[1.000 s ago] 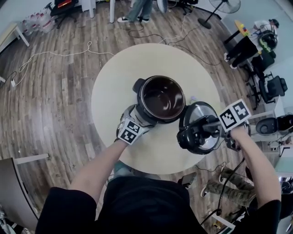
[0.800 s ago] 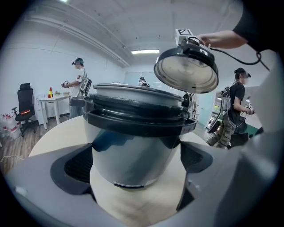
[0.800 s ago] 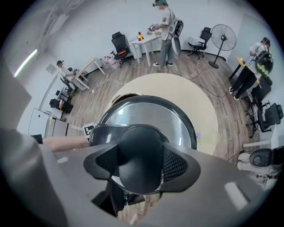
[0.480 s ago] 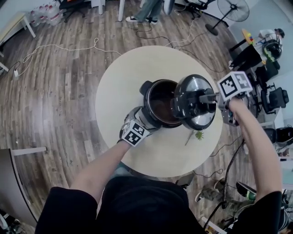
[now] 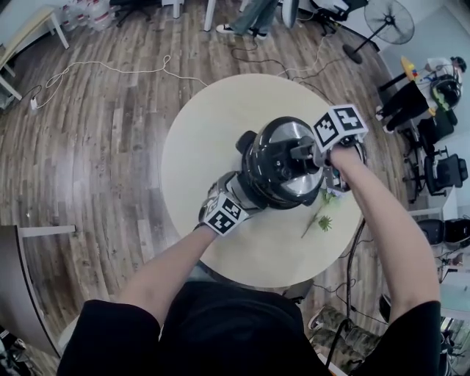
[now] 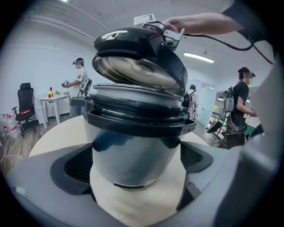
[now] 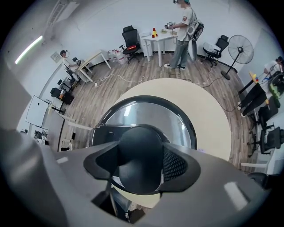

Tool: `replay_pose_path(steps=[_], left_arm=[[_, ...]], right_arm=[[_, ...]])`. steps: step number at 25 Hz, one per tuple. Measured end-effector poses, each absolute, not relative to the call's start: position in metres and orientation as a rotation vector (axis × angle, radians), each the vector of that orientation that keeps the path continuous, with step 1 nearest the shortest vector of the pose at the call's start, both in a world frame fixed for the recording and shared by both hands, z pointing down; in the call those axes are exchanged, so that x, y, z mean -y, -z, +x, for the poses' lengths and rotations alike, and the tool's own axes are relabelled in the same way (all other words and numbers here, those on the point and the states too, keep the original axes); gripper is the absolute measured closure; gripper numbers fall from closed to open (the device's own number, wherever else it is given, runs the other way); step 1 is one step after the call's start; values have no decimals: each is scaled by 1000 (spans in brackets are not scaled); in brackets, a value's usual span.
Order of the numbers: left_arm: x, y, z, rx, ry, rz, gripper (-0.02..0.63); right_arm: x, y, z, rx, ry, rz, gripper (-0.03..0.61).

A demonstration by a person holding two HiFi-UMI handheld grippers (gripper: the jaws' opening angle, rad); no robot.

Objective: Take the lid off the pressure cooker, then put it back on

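Observation:
The steel pressure cooker (image 5: pixel 253 187) stands at the middle of the round table (image 5: pixel 194 139). My left gripper (image 5: pixel 246 192) is shut on its lower body, one pad on each side (image 6: pixel 77 166). In the left gripper view the cooker's body (image 6: pixel 133 146) fills the gap between the jaws. The lid (image 5: pixel 283 136) hangs over the pot's mouth, tilted, with its left edge raised off the rim (image 6: pixel 137 57). My right gripper (image 5: pixel 305 154) points down and is shut on the lid's black knob (image 7: pixel 140 153).
A small green sprig (image 5: pixel 321 218) lies on the table right of the cooker. Around the table are wooden floor with cables (image 5: pixel 110 70), a standing fan (image 5: pixel 385 13), office chairs (image 5: pixel 448 172) and people at the room's edges.
My right gripper carried the lid from the table's right side leftwards to a place over the open pot, which it now covers from above. The left gripper stayed on the cooker.

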State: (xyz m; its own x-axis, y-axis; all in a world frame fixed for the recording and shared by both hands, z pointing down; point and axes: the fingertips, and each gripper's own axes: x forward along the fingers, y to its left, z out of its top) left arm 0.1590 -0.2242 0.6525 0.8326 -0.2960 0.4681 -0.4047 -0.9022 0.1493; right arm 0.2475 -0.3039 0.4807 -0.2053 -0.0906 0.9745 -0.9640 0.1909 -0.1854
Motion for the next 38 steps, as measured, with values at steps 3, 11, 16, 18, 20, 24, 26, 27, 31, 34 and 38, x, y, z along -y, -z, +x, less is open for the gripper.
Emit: replay_pose_path(steps=[3,11,16,18,20,24,26,27,31,34,38], left_arm=[[225,-653,158,540,-647,2773,21],[223,-654,157,536,-650,2772,21],[225,-650,159,540,-644,2773,21],[225,-651,160,540,-640,2774,22],[225,-651,159,542,-639,2775,21],[225,-651,159,540,-637,2776,21],[225,-650,159,539,-636,2775,21],[226,-649,159,539,-636,2775,21],[226,-649,160,539,-634,2776,21],[226,-651,159,540,-633,2776,21],[226,-651,159,539,-633,2777,21]], right_arm=[[304,-495,242,1473,-1124,1024,293],[297,-524,233,1409,-1130,1014,292],[302,-530,231,1380,-1075,1009,291],[303,-531,231,1367,-1077,1006,291],[302,-532,231,1360,-1077,1003,291],[302,-532,230,1365,-1071,985,291],[302,-531,229,1368,-1050,963,291],[302,-531,228,1368,-1032,950,291],[302,-533,228,1359,-1014,938,291],[303,-534,226,1355,-1010,933,291],[303,-534,226,1361,-986,922,291]])
